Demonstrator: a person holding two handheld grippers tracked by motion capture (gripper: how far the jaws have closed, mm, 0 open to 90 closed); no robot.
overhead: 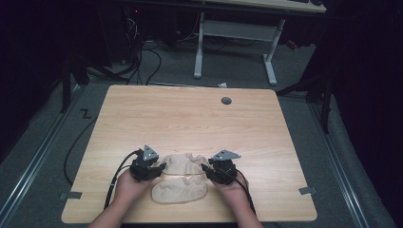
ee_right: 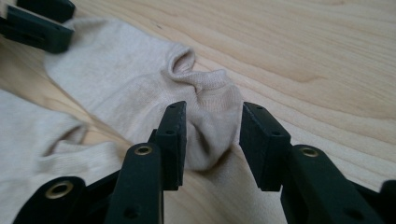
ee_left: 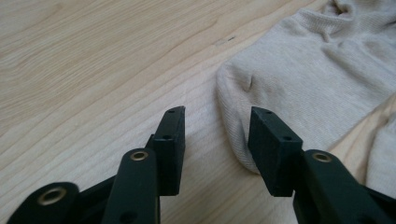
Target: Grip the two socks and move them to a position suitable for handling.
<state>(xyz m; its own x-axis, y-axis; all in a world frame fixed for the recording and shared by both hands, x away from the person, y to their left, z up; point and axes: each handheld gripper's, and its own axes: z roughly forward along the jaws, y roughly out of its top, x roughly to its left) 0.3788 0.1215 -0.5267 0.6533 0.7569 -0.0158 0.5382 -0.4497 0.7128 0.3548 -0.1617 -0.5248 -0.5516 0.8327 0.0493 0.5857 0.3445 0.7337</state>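
Two pale beige knitted ankle socks lie on the light wooden table [overhead: 190, 114], near its front edge and between the person's hands: the far sock [overhead: 183, 164] stretched sideways from gripper to gripper, the near sock [overhead: 179, 191] just in front of it, the two edges touching or nearly so.

The left gripper [overhead: 157, 169] stands with its jaws parted and nothing clamped. In the left gripper view, the rounded end of the far sock [ee_left: 317, 79] lies by the right-hand pad, the other pad over bare wood. The right gripper [overhead: 209, 169] is likewise spread. The right gripper view has the bunched cuff end of the far sock [ee_right: 212, 116] sitting between the pads, apparently not pinched.

The work looks like laying the socks out flat. To do it well, each hand would lift clear straight off its end, jaws wide, so that no pad drags the knit back into a wrinkle. The puckered cuff at the right probably wants one more gentle tug outward.

From above, the high view gives the layout of both socks and both hands. It is too coarse for jaw gaps. Each gripper view supplies that detail for its own end, and the right gripper view also catches the left gripper [ee_right: 37, 23] at the sock's far end.
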